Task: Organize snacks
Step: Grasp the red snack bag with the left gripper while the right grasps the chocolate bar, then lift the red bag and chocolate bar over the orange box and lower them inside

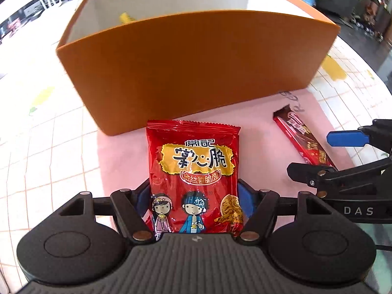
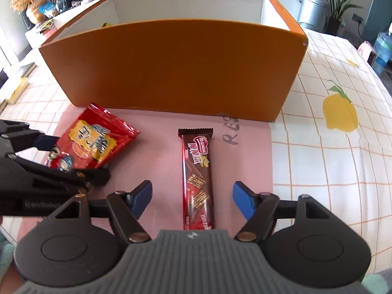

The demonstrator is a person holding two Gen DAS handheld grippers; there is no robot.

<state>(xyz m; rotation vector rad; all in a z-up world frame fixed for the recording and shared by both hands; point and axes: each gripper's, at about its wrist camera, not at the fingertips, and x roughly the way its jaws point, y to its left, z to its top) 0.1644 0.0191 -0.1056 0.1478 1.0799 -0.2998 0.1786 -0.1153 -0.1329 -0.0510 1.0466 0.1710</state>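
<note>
— Where is the red noodle snack bag point(image 1: 193, 183) being kept?

— It is being bracketed by the left gripper point(image 1: 193, 199), its blue fingers point(image 1: 246, 202) sitting against the bag's two side edges on the pink mat point(image 1: 257, 127), just before the orange box point(image 1: 196, 66).

— And the chocolate wafer bar point(image 2: 198, 178)?

— It is being left flat on the mat, lengthwise between the right gripper point(image 2: 192, 197), whose fingers point(image 2: 241, 199) are being held spread, clear of the wrapper.

— What is being used underneath?

— A checked tablecloth point(image 2: 318, 159) with yellow fruit prints, over the table.
</note>
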